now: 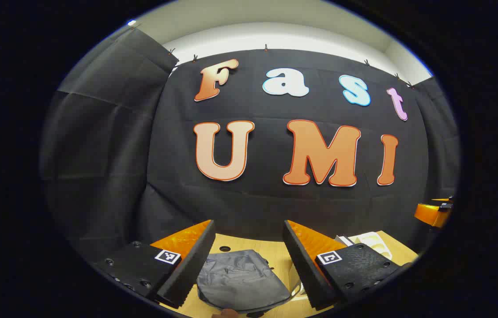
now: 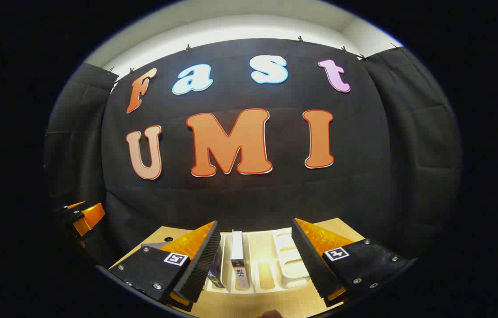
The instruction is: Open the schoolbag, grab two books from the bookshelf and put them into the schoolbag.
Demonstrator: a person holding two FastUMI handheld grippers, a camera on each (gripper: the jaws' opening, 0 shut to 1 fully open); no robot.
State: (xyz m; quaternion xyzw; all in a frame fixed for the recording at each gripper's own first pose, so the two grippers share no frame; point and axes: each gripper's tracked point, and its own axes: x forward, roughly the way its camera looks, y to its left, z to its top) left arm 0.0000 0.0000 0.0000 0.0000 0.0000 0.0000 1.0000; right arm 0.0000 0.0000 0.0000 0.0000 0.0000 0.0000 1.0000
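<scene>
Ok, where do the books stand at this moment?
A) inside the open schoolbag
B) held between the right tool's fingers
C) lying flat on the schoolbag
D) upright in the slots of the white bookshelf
D: in the right gripper view the books stand upright in the white bookshelf, beyond the open right tool.

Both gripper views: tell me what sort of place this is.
Likely a staged recording booth, not a home: black cloth walls enclose a wooden table set with a grey schoolbag and a white bookshelf holding books.
</scene>
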